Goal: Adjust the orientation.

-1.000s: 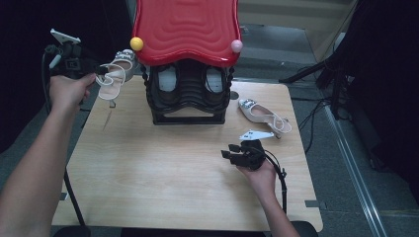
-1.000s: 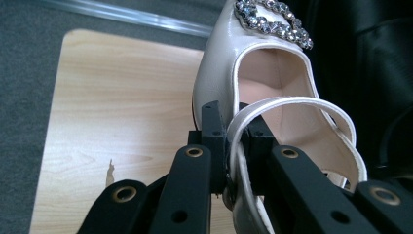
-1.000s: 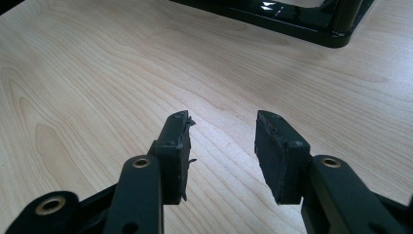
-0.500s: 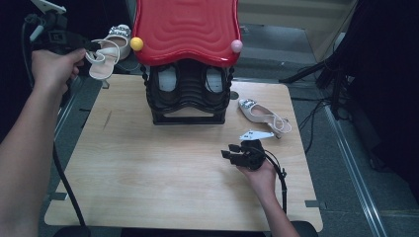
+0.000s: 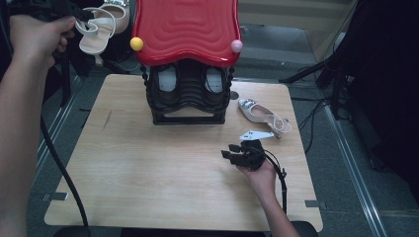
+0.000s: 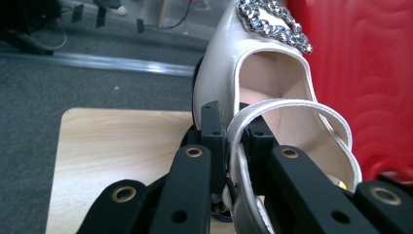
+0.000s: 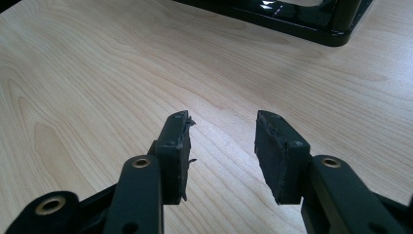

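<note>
**Stock on and over the table, largest item first**

1. Wooden table (image 5: pixel 123 168). Pale top, seen from above; grey floor around it.

2. Shoe rack (image 5: pixel 188 94). Black frame under a red wavy top (image 5: pixel 185 27), standing at twelve o'clock on the table. A yellow ball (image 5: pixel 136 43) caps its left corner, a pink ball (image 5: pixel 236 46) its right. Two pale shapes lie on the shelf below; too dim to say what they are.

3. Cream slingback shoe (image 6: pixel 272 97). Jewelled buckle at the toe. Held in the air off the table's ten o'clock corner, just beside the red top and level with it.

4. Second cream shoe (image 5: pixel 262 114). Lies on its side on the table at two o'clock, right of the rack.

5. Left gripper (image 6: pixel 233 146). Raised at ten o'clock; jaws drawn narrow, clamped on the heel strap (image 6: pixel 292 108) of the lifted shoe.

6. Right gripper (image 7: pixel 221 146). Rests low at four o'clock on the table, near the second shoe but apart from it; jaws wide, nothing between them, pointing toward the rack's base.
</note>
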Tool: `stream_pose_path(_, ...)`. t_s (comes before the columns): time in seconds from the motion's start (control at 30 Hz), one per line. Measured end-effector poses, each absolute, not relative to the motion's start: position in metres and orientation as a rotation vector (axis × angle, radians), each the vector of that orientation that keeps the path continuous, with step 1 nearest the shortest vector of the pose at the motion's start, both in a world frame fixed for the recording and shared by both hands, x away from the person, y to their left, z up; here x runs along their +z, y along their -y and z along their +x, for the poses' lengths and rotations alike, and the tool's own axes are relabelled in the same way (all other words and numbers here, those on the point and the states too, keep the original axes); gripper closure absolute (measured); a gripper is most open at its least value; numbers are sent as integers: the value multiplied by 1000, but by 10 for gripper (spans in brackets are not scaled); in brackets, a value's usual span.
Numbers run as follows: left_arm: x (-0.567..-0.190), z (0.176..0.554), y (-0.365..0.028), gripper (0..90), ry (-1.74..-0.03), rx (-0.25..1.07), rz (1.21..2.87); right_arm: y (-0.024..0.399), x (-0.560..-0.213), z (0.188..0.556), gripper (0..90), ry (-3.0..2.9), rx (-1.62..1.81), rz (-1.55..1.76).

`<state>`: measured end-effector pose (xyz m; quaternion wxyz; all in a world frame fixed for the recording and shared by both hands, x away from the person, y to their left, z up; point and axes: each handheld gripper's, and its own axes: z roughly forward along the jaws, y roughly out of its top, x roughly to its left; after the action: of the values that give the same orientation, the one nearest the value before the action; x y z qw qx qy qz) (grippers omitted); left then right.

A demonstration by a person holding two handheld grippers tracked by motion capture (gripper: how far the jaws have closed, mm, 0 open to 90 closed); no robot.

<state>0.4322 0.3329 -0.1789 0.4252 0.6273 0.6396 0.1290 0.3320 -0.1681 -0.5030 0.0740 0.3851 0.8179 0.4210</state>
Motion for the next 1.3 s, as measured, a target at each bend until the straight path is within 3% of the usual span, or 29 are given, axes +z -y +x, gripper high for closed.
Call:
stream_pose_path(0.27,-151,431,-310,836,-1546,335,1581,167,-504,332,581,-2460,1261,1156)
stream_pose_path(0.6,-144,448,-267,835,-1485,304,1614,169,-503,330,581,-2454,1262,1160)
stream_pose_path(0.97,-157,469,-220,833,-1429,276,1633,174,-504,325,581,-2442,1263,1165)
stream_pose_path(1.3,-177,479,-206,831,-1415,314,1617,178,-504,320,581,-2432,1258,1180)
